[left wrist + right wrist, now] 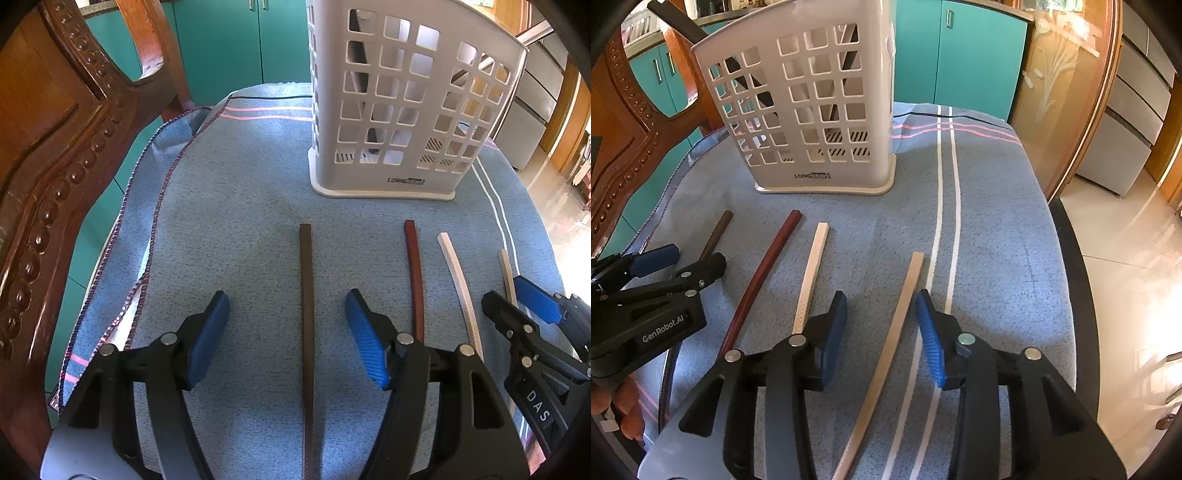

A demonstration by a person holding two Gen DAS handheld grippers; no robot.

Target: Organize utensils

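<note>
Several chopsticks lie side by side on a blue cloth [240, 221] in front of a white perforated utensil holder [406, 110] [812, 110]. My left gripper [286, 297] [694, 258] is open and straddles the dark brown chopstick [306, 332] [718, 232] without its pads touching it. To its right lie a red-brown chopstick [415, 273] [764, 269] and a white one [458, 277] [812, 266]. My right gripper [881, 295] [511, 295] is open around the beige chopstick [901, 306] [506, 269], which lies close to the right pad. A dark stick [679, 26] stands in the holder.
A carved wooden chair [55, 147] stands at the left edge of the cloth. Teal cabinets [229, 44] are behind the table. The cloth [997, 240] has white stripes on its right side, and the table's dark rim [1078, 295] drops off to a tiled floor.
</note>
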